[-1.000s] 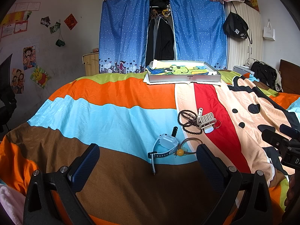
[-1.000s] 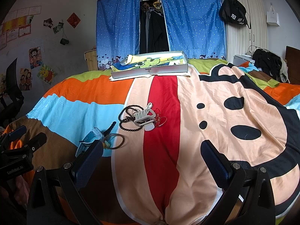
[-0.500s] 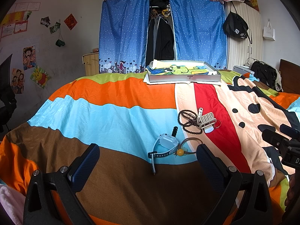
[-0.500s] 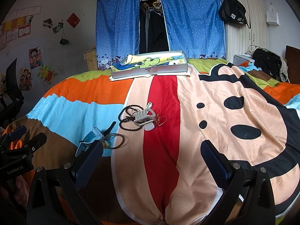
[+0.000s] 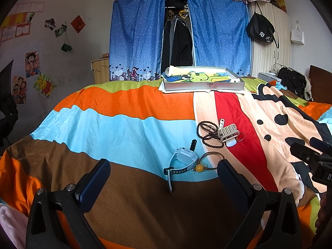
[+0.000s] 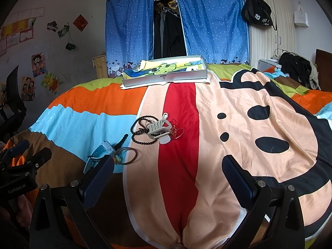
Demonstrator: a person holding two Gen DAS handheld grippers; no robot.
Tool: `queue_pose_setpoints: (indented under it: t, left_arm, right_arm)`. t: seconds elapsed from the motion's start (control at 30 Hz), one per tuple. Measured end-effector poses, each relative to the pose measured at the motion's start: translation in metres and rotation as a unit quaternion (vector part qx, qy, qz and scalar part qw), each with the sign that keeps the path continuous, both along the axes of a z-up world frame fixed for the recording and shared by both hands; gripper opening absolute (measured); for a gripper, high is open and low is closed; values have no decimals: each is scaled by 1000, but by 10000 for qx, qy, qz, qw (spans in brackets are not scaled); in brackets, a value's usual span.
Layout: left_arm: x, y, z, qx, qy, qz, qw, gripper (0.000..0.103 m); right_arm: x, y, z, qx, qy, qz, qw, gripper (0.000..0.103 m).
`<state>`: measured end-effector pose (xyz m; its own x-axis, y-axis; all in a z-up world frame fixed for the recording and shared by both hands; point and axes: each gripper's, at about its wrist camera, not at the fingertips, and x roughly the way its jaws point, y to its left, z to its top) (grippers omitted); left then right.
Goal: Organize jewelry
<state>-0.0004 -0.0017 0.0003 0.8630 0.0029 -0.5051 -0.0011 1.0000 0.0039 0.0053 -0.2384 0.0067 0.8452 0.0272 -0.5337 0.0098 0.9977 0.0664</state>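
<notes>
On the striped bed cover lie a light-blue watch [image 5: 182, 161], a thin ring bracelet with a yellow bead [image 5: 209, 161], a dark bead necklace [image 5: 207, 132] and a pale hair claw clip [image 5: 228, 133]. The watch [image 6: 99, 155], bracelet [image 6: 128, 155], necklace [image 6: 141, 130] and clip [image 6: 159, 128] show in the right wrist view too. My left gripper [image 5: 164, 180] is open and empty, just short of the watch. My right gripper [image 6: 168, 176] is open and empty, to the right of the watch and nearer than the clip.
A shallow grey box [image 5: 203, 85] holding a cartoon cloth stands at the bed's far edge, also in the right wrist view [image 6: 166, 76]. Blue curtains, a wardrobe and a wall with posters stand beyond. Dark clothes lie at the far right.
</notes>
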Motion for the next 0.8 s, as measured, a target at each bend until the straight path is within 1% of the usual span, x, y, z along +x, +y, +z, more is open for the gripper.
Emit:
queue_pose_setpoints:
  t: [0.8]
  left_arm:
    - [-2,2,-3,11,33,49,10000,103]
  right_arm:
    - [-1,1,-1,-30,-44,23,10000,102]
